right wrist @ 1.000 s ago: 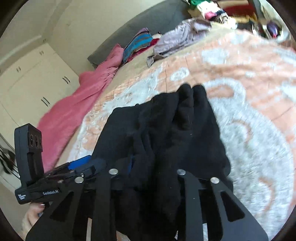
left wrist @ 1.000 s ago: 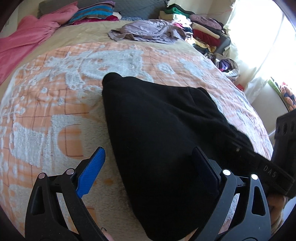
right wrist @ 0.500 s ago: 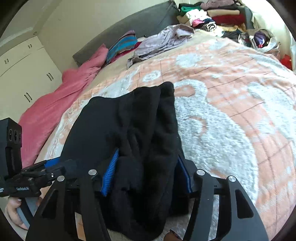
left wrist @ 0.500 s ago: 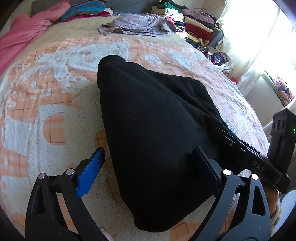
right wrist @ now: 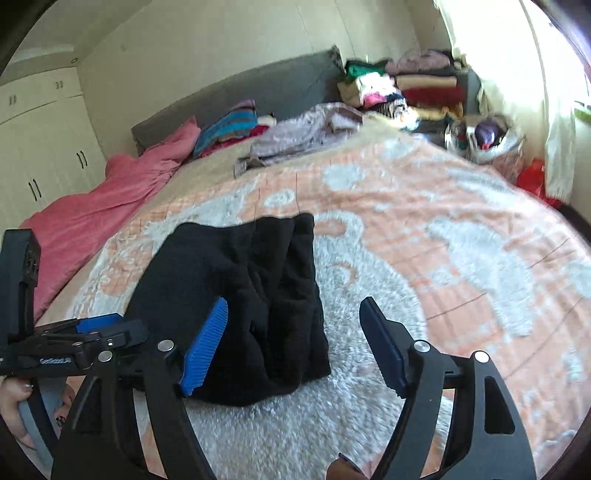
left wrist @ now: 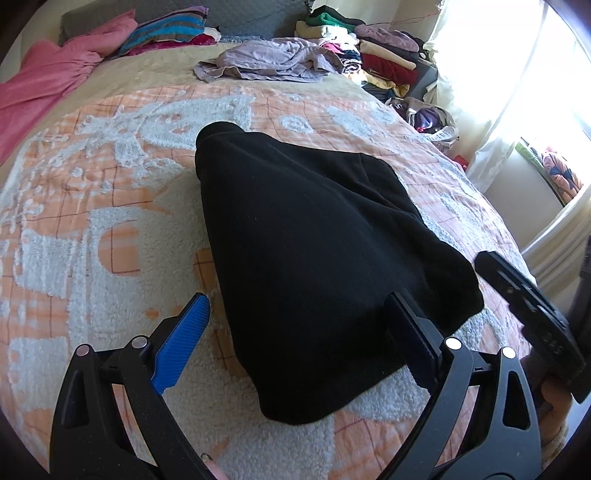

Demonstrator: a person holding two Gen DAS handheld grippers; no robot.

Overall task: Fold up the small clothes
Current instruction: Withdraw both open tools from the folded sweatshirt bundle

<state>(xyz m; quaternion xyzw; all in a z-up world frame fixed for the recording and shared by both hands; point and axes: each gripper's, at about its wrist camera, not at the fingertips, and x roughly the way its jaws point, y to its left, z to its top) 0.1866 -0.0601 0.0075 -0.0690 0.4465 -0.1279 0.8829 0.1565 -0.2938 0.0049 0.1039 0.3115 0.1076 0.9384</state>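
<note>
A black garment [left wrist: 314, 251] lies folded in a compact bundle on the orange-and-white bedspread [left wrist: 110, 206]. My left gripper [left wrist: 299, 332] hovers over its near end, jaws wide apart, with the cloth below them and neither pad pressing on it. In the right wrist view the same garment [right wrist: 240, 288] lies left of centre. My right gripper [right wrist: 295, 332] is opening, its left pad over the garment's near right corner and its right pad over bare bedspread, gripping nothing. The left gripper's body [right wrist: 74, 343] shows at the left edge, held by a hand [right wrist: 14, 410].
A crumpled lilac garment [left wrist: 266, 59] lies at the far side of the bed. A pink blanket [left wrist: 44, 85] and striped folded clothes [left wrist: 166, 33] are at the back left. Stacked clothes [left wrist: 373, 48] and a full bag [left wrist: 432, 118] stand by the curtained window. White wardrobes [right wrist: 40, 147] line the left wall.
My right gripper has let go of the black garment, opened wide and drawn back to the right. The garment now rests loose on the bed. The left gripper stayed open and barely shifted.
</note>
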